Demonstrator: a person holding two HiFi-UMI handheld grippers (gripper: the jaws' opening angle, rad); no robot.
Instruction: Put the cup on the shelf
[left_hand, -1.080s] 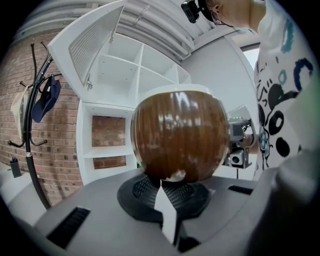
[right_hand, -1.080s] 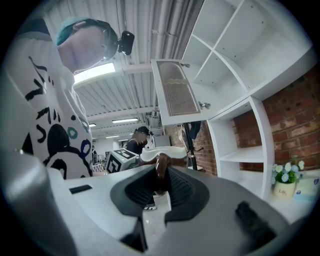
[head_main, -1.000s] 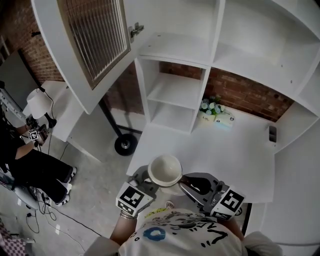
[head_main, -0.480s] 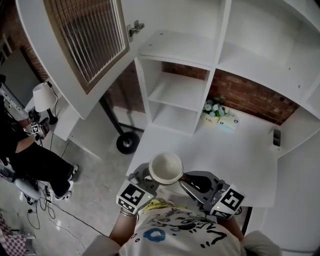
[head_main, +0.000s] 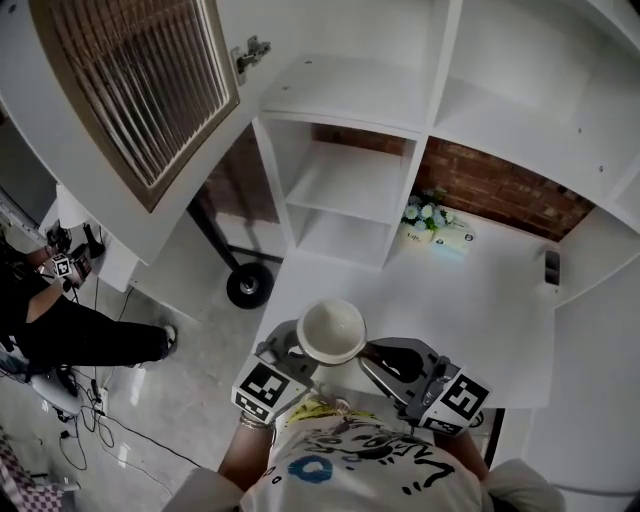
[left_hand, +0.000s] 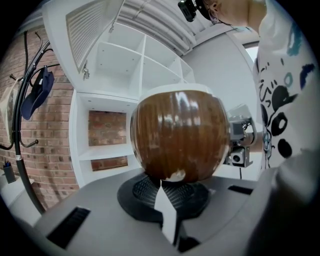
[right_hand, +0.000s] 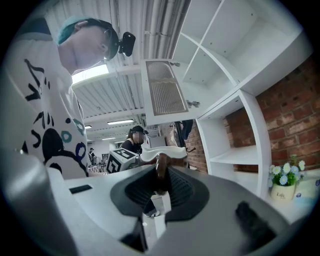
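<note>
A cup (head_main: 330, 330), white inside and glossy brown outside (left_hand: 177, 135), is held upright over the near edge of the white desk (head_main: 470, 300). My right gripper (head_main: 368, 352) is shut on its brown handle (right_hand: 160, 172), with the white rim (right_hand: 162, 154) just beyond. My left gripper (head_main: 290, 352) is at the cup's left, jaws closed together (left_hand: 167, 192), their tips against the cup's lower side. The white shelf unit (head_main: 345, 185) stands at the back of the desk with bare compartments.
An open louvred cabinet door (head_main: 140, 90) hangs at upper left. A small flower pot (head_main: 418, 215) and a box (head_main: 452, 240) sit against the brick wall. A black stand base (head_main: 247, 285) is on the floor. A seated person (head_main: 60, 320) is far left.
The head view has shifted a little, so the door and shelves sit lower left. The cup and both grippers keep the same pose. The seated person has moved slightly.
</note>
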